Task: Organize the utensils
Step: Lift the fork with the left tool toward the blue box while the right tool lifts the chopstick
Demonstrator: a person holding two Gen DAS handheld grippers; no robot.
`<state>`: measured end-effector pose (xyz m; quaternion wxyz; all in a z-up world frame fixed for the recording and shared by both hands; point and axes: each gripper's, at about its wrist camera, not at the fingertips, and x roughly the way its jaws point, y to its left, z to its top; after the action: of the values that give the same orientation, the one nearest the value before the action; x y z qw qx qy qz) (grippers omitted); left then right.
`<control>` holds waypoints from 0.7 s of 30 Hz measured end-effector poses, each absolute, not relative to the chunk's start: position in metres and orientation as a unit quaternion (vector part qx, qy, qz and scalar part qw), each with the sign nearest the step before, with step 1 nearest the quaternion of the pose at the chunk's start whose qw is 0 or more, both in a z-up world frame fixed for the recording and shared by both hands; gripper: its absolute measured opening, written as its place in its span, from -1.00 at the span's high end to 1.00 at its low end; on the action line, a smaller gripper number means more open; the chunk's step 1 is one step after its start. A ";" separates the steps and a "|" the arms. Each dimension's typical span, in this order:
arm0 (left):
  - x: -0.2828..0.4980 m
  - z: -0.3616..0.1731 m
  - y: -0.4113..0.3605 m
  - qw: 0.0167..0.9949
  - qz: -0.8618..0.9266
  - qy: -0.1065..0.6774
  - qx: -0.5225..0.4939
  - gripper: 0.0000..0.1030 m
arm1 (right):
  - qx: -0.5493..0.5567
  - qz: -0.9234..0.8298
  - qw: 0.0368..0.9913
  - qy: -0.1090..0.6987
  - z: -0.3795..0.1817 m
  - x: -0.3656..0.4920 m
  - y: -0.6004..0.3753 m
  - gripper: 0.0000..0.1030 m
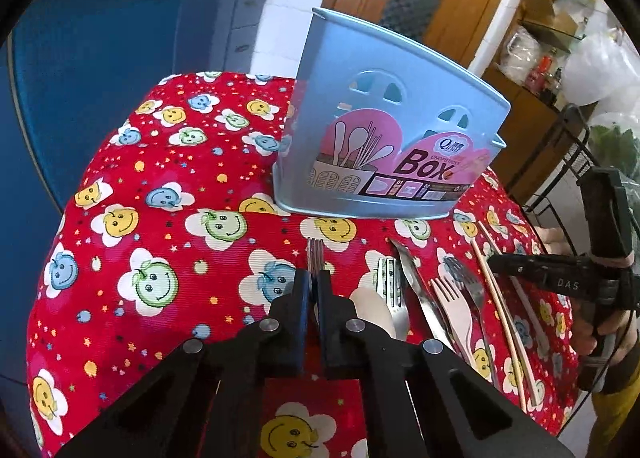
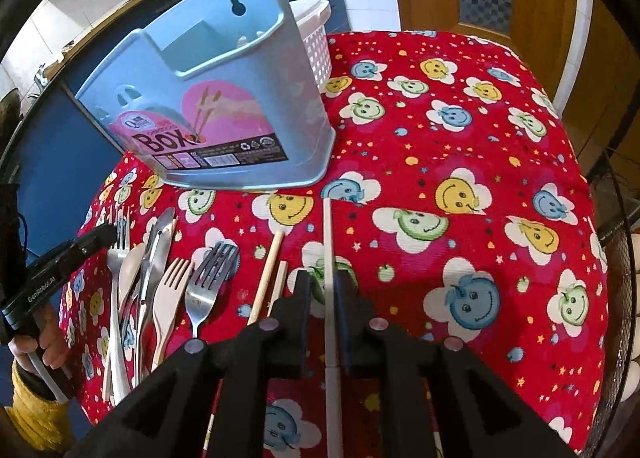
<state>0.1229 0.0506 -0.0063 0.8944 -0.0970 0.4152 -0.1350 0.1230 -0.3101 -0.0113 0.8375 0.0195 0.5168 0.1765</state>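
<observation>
While the left wrist view looks down its own fingers, the left gripper is clamped on a metal fork — tines poke out past the fingertips, pointing at the blue utensil box standing upright at the far side of the red smiley tablecloth. To the right of the gripper lie the loose utensils: a white spoon, another fork, a knife, a pale plastic fork, a dark-tined fork and light chopsticks. The right gripper shows at the right edge (can't tell its jaws from here).

From the right wrist view, the right gripper is closed on a white chopstick that runs straight out toward the box, its tip ending just short of the box's base. Left of it lie two wooden chopsticks, then the steel fork, the plastic fork, the knife and the spoon — all bunched near each other on the cloth. A white basket sits behind the box.
</observation>
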 end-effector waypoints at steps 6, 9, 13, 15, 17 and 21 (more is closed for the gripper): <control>0.110 0.006 0.052 0.911 -0.124 0.384 -0.087 0.95 | 0.051 0.172 0.846 0.502 -0.006 0.114 -0.318 0.87; 0.101 0.014 0.051 0.919 -0.122 0.367 -0.075 0.95 | 0.057 0.178 0.857 0.481 0.004 0.105 -0.318 0.87; 0.091 0.025 0.050 0.928 -0.122 0.346 -0.066 0.95 | 0.061 0.191 0.872 0.446 0.020 0.088 -0.314 0.88; 0.085 0.030 0.049 0.932 -0.128 0.334 -0.063 0.96 | 0.063 0.198 0.879 0.429 0.027 0.079 -0.313 0.88; 0.080 0.034 0.047 0.935 -0.130 0.326 -0.056 0.96 | 0.064 0.201 0.885 0.415 0.034 0.071 -0.312 0.88; 0.072 0.038 0.047 0.937 -0.132 0.317 -0.064 0.97 | 0.073 0.208 0.893 0.391 0.046 0.058 -0.310 0.88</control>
<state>0.0716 0.0469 0.0384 0.9369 -0.0641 0.3174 -0.1319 0.0577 -0.3105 0.0455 0.8935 0.0734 0.3914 0.2076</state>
